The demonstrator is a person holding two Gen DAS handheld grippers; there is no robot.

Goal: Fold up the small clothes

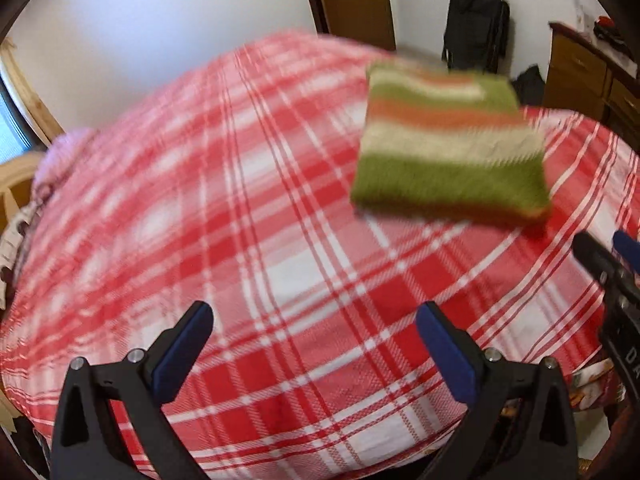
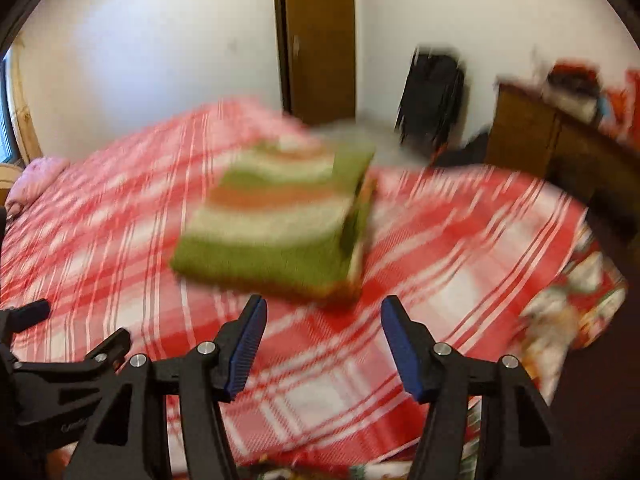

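The folded green, cream and orange striped knit garment (image 1: 450,148) lay on the red-and-white plaid bedspread (image 1: 240,220). The left gripper (image 1: 314,320) and right gripper (image 2: 322,316) stood spread apart, holding nothing.

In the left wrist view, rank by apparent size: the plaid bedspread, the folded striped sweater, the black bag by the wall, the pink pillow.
1. Plaid bedspread, by far.
2. Folded striped sweater.
3. Black bag.
4. Pink pillow.
The bag and pillow sit farther off, so their true sizes stay unsure.
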